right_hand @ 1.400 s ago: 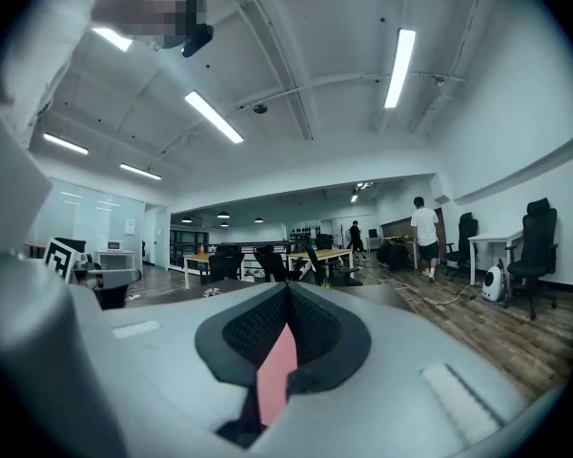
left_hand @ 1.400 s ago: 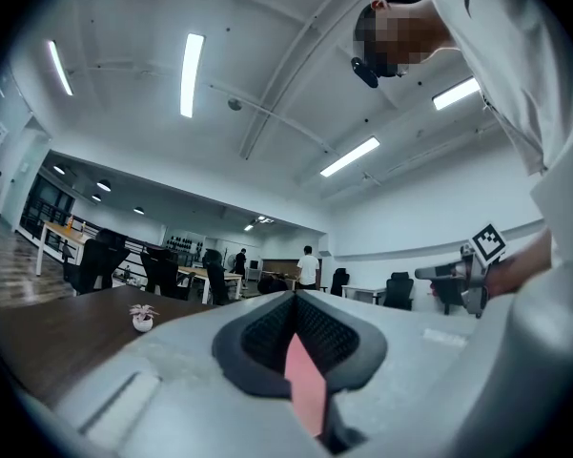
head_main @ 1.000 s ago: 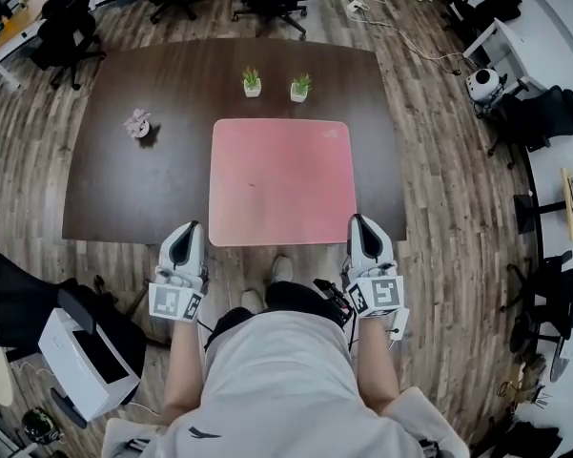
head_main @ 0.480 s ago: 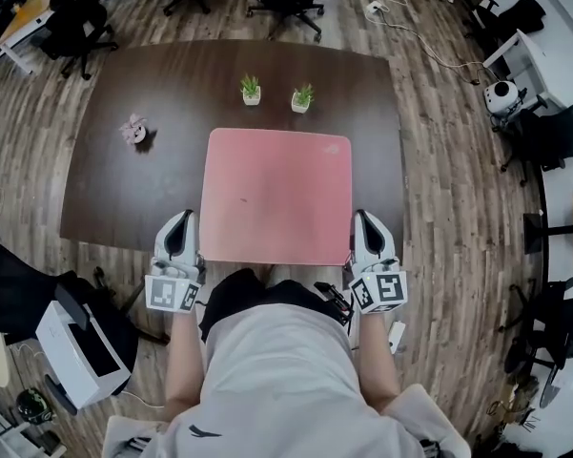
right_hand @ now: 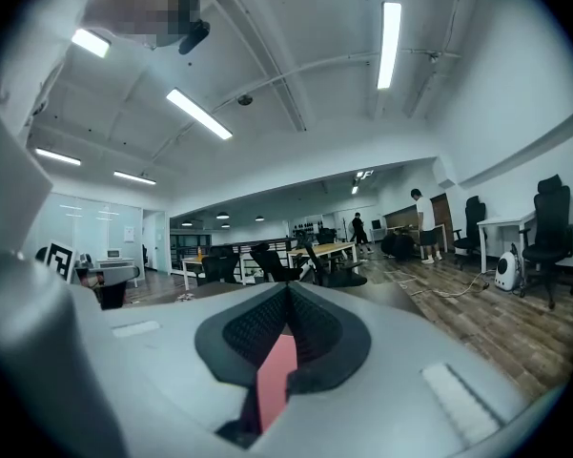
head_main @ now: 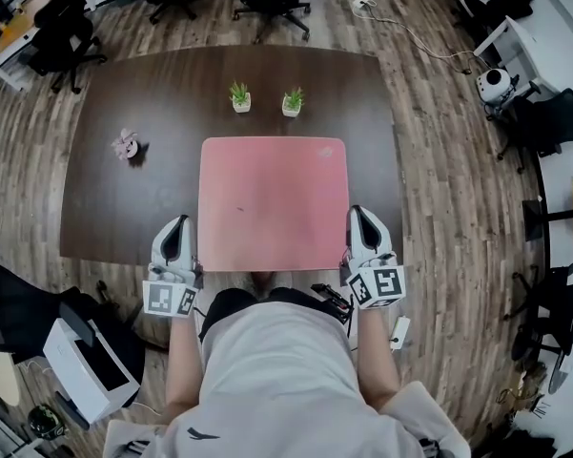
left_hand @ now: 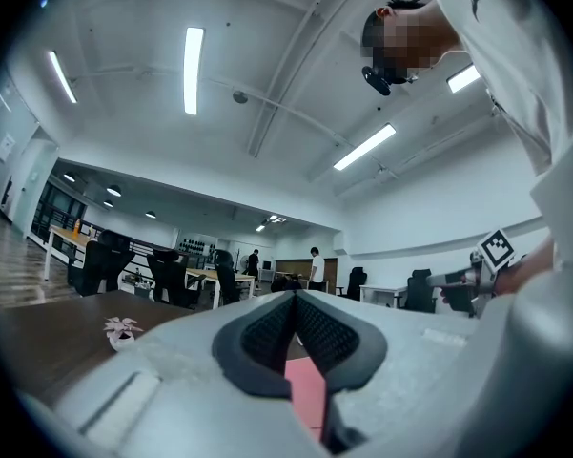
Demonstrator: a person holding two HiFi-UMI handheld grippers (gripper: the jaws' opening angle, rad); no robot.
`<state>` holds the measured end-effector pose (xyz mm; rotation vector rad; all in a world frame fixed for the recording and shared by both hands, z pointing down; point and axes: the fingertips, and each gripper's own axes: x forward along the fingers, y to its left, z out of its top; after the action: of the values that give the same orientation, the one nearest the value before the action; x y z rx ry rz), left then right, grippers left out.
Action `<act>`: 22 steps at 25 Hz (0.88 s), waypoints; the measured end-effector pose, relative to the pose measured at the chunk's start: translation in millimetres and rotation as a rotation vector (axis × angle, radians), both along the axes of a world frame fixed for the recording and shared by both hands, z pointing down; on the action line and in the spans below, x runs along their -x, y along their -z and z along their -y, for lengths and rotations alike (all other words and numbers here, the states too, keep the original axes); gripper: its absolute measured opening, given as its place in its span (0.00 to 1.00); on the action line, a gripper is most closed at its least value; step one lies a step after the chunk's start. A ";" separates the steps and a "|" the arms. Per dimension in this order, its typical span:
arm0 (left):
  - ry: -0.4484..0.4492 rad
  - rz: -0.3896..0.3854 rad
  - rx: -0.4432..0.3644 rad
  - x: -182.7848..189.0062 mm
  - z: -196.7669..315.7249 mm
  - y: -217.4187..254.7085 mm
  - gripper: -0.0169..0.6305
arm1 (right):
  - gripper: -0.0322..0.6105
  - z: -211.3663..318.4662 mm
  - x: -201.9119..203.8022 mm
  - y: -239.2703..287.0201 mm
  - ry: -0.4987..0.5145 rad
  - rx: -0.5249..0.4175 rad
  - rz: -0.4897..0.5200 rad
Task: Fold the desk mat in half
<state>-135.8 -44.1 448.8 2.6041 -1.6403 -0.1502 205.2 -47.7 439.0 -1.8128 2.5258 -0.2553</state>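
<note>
A pink desk mat lies flat on the dark table, its near edge at the table's front edge. My left gripper sits just left of the mat's near left corner. My right gripper sits just right of its near right corner. Both point away from me with jaws shut and nothing between the pads. In the left gripper view the jaw tips meet, with a strip of the mat showing below them. The right gripper view shows the same: tips together, the mat beneath.
Two small potted plants stand just beyond the mat's far edge. A pink flower pot sits at the table's left. Office chairs ring the table. A white box is on the floor at my left.
Both grippers have moved forward from the table's front edge to lie alongside the mat's near corners. The mat has stayed flat.
</note>
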 end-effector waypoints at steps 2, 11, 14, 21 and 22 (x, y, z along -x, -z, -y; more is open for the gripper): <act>-0.006 -0.001 -0.001 2.7 3.2 0.0 0.03 | 0.05 3.6 0.9 -1.0 -0.005 0.002 -0.007; -0.011 -0.015 -0.017 14.0 13.3 4.8 0.03 | 0.18 26.4 -4.8 -47.3 0.024 0.221 0.016; -0.011 -0.012 -0.018 17.0 14.1 4.8 0.03 | 0.26 31.7 -8.7 -79.2 0.037 0.376 0.033; -0.020 0.005 -0.012 19.3 13.3 3.9 0.03 | 0.42 32.7 -20.9 -155.1 0.056 0.710 -0.001; -0.018 0.006 -0.011 20.1 13.1 3.7 0.03 | 0.43 32.7 -23.2 -164.6 0.057 0.748 -0.002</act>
<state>-155.9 -57.1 445.1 2.6290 -1.6224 -0.1502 228.4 -80.4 603.7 -1.8966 2.6864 -1.3492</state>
